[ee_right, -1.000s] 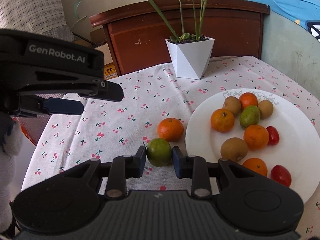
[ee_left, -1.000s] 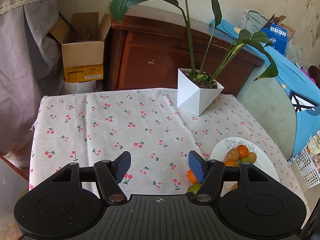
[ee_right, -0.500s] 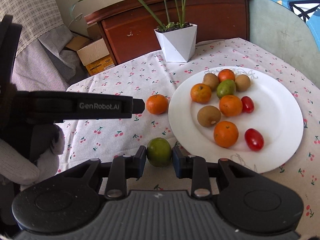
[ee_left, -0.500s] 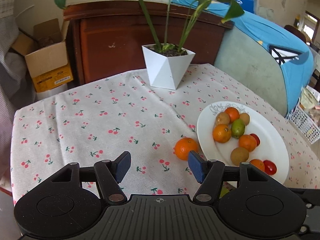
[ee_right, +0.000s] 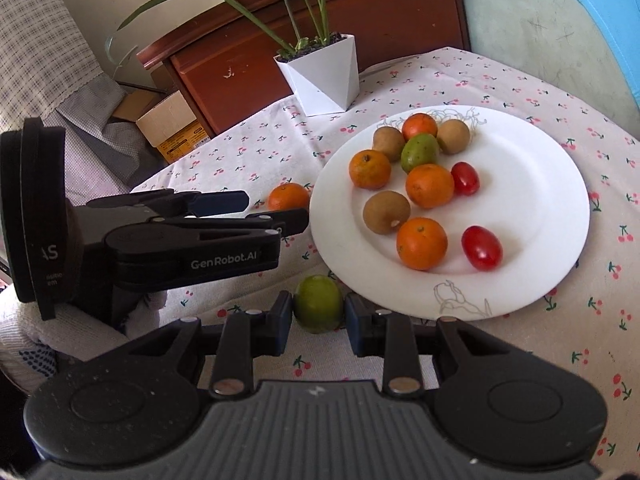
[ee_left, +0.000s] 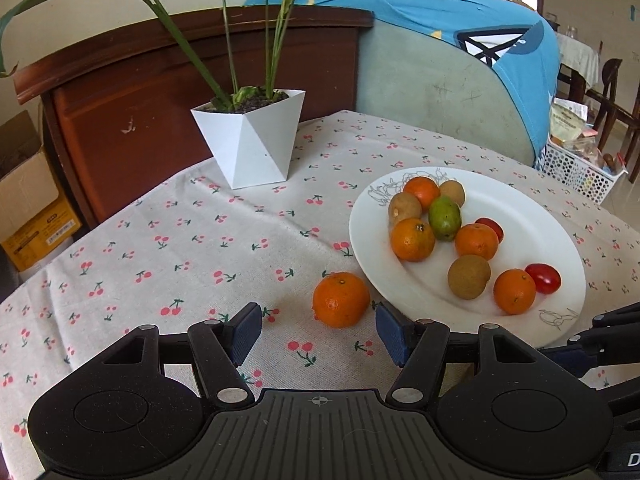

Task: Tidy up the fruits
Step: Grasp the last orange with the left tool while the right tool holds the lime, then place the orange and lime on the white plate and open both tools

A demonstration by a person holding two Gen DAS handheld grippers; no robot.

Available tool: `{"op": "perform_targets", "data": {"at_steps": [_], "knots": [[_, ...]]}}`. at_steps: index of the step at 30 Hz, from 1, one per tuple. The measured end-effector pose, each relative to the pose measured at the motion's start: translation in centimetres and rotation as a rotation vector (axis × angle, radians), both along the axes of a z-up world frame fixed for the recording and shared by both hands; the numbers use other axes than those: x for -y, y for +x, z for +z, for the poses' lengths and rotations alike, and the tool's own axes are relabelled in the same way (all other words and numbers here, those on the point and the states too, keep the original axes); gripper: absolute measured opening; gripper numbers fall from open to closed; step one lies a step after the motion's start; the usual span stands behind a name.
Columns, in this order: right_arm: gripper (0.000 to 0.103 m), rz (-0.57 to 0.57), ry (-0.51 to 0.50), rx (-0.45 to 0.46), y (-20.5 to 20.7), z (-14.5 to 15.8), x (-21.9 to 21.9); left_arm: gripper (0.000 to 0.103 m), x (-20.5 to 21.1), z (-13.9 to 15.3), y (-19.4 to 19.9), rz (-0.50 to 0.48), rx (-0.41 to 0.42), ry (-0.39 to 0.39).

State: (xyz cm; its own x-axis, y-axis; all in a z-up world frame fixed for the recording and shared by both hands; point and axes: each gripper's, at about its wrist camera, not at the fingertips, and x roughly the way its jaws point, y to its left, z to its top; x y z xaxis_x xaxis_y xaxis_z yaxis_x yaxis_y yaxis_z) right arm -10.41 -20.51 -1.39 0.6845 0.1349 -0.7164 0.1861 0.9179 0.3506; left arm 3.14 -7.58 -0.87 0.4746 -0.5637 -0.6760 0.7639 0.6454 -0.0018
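Observation:
A white plate (ee_right: 532, 184) holds several oranges, brown fruits, a green fruit and two red tomatoes; it also shows in the left wrist view (ee_left: 536, 220). My right gripper (ee_right: 317, 314) is shut on a green lime (ee_right: 318, 303), held just off the plate's near rim. A loose orange (ee_left: 341, 299) lies on the cherry-print cloth left of the plate. My left gripper (ee_left: 319, 334) is open, its fingers standing either side of that orange and just short of it. The orange (ee_right: 289, 197) and the left gripper (ee_right: 264, 216) also show in the right wrist view.
A white angular plant pot (ee_left: 250, 140) with long leaves stands at the back of the table. Behind it are a brown wooden headboard (ee_left: 160, 72) and a cardboard box (ee_left: 24, 192). A blue-covered seat (ee_left: 460, 48) stands to the right.
My left gripper moved forward and right up to the loose orange, still open. My right gripper, holding the lime, rose and moved right along the plate's near rim.

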Motion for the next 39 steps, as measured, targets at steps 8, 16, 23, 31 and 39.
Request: {"op": "perform_targets", "data": {"at_steps": [8, 16, 23, 31, 39], "knots": [[0.03, -0.007, 0.023, -0.006, 0.1, -0.1, 0.2, 0.053, 0.3, -0.7, 1.3, -0.082, -0.006, -0.018], [0.03, -0.007, 0.026, -0.007, 0.2, -0.3, 0.2, 0.032, 0.3, -0.8, 1.3, -0.138, -0.009, -0.044], [0.029, -0.003, 0.016, -0.001, 0.1, -0.2, 0.1, 0.029, 0.1, -0.2, 0.5, -0.104, 0.002, -0.06], [0.029, 0.0, 0.042, 0.041, -0.5, 0.8, 0.2, 0.028, -1.1, 2.4, -1.1, -0.04, 0.021, -0.137], [0.029, -0.093, 0.023, 0.161, -1.5, 4.1, 2.8, 0.028, -1.1, 5.2, -3.4, 0.011, 0.059, -0.21]]}}
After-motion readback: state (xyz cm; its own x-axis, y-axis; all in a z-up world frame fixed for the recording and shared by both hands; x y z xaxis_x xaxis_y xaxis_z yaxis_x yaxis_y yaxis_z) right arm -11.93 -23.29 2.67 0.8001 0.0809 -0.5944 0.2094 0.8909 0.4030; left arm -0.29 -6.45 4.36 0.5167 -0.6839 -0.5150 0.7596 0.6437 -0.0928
